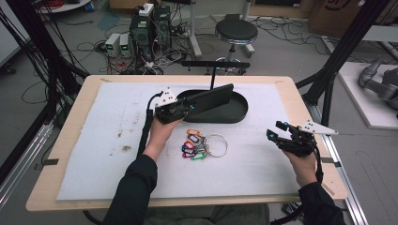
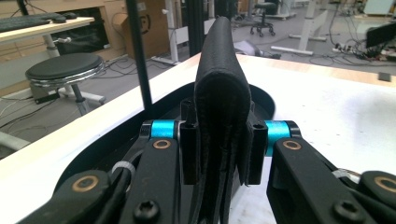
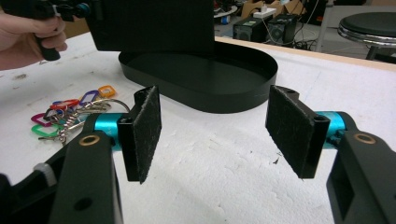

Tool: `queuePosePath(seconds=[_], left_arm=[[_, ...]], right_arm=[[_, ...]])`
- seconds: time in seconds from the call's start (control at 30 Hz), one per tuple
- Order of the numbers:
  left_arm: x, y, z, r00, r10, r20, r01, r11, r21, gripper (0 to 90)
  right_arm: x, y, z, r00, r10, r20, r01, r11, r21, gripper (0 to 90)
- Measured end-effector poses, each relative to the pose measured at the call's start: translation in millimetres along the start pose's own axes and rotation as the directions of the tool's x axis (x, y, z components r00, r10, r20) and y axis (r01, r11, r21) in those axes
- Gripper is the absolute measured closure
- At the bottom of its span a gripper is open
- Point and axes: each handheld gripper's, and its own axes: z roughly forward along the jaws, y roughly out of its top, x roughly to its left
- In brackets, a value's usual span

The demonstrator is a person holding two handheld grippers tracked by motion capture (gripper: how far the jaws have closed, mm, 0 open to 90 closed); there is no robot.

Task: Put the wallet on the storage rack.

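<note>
Left gripper (image 2: 219, 154) fingers (image 2: 189, 154) clamped on black wallet (image 1: 209, 98), held over black tray (image 1: 234, 115). Right gripper (image 3: 224, 126) fingers (image 3: 144, 128) spread wide, empty, above white pad (image 1: 117, 154) on counter (image 1: 70, 126). Keyring (image 1: 202, 145) lies between both hands.

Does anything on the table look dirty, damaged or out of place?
Yes. The white mat has brown stains on its left part, with smaller specks nearby. The wallet is not lying in the tray; the left claw holds it above the tray. The keys lie tidy.
</note>
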Motion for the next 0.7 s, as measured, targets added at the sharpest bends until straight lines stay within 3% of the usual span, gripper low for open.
queuePosePath(seconds=[0.23,0.5,0.7], left_arm=[[9.5,-5.1,15.4,0.9999,-0.008,-0.007,0.008,0.9997,0.023,74.0],[16.8,-13.4,40.7,0.9996,-0.021,0.02,0.02,0.9997,0.013,73.9],[19.5,-19.3,47.2,0.9997,-0.022,0.013,0.022,0.9996,0.019,73.8]], right_arm=[[0.2,-0.2,1.7,1.0,0.001,-0.002,-0.001,1.0,0.005,36.7],[0.2,-0.6,1.4,1.0,-0.001,-0.006,0.001,1.0,0.01,36.7],[0.2,-0.8,0.8,1.0,0.001,-0.007,-0.001,1.0,0.01,36.7]])
